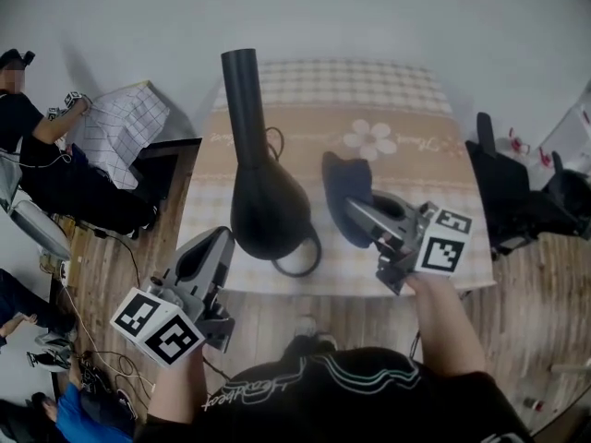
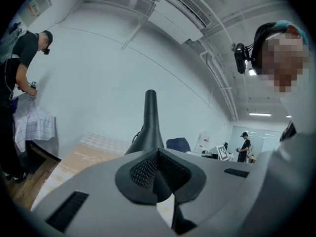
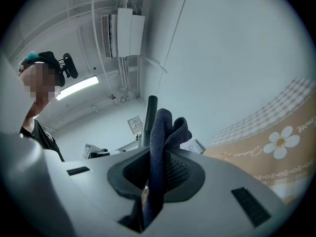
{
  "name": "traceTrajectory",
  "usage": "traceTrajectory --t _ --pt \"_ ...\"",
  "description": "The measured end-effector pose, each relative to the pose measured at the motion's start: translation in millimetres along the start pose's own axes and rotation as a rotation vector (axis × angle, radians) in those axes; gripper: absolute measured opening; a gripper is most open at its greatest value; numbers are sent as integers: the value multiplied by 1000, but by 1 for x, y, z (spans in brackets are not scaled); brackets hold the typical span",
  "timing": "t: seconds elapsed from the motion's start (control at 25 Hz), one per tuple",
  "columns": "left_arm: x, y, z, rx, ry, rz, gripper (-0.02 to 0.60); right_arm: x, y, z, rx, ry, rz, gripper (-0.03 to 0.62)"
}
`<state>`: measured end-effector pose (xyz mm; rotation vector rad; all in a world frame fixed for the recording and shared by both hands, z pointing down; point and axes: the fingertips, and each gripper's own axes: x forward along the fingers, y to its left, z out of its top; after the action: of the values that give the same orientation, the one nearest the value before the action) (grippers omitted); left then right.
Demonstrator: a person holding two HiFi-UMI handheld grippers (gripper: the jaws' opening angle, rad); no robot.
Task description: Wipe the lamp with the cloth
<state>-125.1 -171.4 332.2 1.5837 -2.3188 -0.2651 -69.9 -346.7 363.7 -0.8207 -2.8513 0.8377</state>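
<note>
While the head view merely shows the cloth (image 1: 345, 183) bunched at the right claw (image 1: 355, 212), the right gripper view shows it pinched there. The left claw (image 1: 214, 243) is pressed together, empty, near the lamp (image 1: 266, 206) on the worktop (image 1: 406, 109).

**Flat indoor light, fisheye edges**

Soft, even light fills the room. A ceiling strip light (image 3: 76, 88) glares in the right gripper view. The black lamp (image 1: 263, 197) shows little detail. Both gripper views bend into black corners; their foregrounds look soft, perhaps out of focus.
</note>
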Motion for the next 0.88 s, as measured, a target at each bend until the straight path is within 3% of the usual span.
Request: traceTrajectory --t 0.2,0.44,0.64,0.88 --pt "22 -67 10 78 -20 -2 0 -62 12 52 -66 -86 10 49" --pt "-3 -25 9 83 -34 -37 0 -13 42 60 -251 -91 -33 49" --pt "-22 3 38 97 -55 -82 0 36 71 96 -406 -101 -86 49" --pt "-25 27 72 124 -81 -146 0 78 87 133 -495 -133 -125 49"
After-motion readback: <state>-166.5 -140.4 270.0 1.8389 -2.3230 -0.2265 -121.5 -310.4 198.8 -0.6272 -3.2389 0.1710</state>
